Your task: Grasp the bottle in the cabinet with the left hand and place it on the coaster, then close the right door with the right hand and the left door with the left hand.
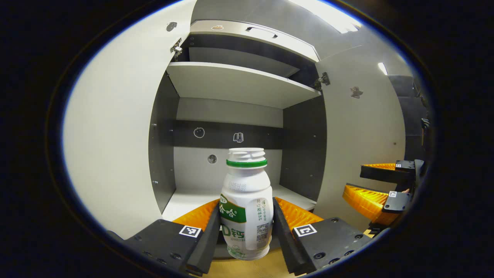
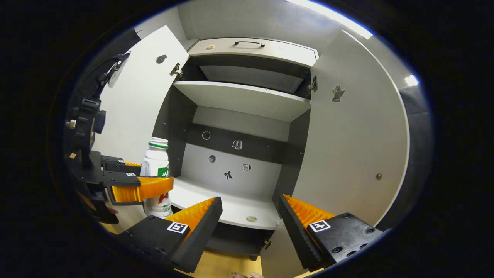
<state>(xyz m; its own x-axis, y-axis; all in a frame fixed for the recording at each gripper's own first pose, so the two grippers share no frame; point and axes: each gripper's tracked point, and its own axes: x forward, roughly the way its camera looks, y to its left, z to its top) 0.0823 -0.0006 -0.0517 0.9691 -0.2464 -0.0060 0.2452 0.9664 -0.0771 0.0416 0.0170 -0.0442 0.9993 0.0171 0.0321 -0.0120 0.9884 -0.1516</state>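
A white bottle [image 1: 247, 181] with a green neck ring and green label stands upright between the fingers of my left gripper [image 1: 247, 210], which is shut on its body. The bottle is out in front of the open cabinet [image 1: 231, 127], low over a wooden surface [image 1: 247, 269]. In the right gripper view the same bottle [image 2: 155, 158] and left gripper [image 2: 156, 174] sit at the left, before the open left door [image 2: 142, 96]. My right gripper [image 2: 251, 220] stands open with nothing between its fingers, facing the cabinet's lower shelf [image 2: 231, 204]. The right door [image 2: 355, 146] is swung wide open.
The cabinet has an upper shelf [image 2: 247, 98] and small stickers on its back wall [image 2: 231, 154]. A small round mark [image 2: 251, 219] lies on the lower shelf. The right gripper [image 1: 355, 181] appears open at the right of the left gripper view, beside the right door [image 1: 359, 135].
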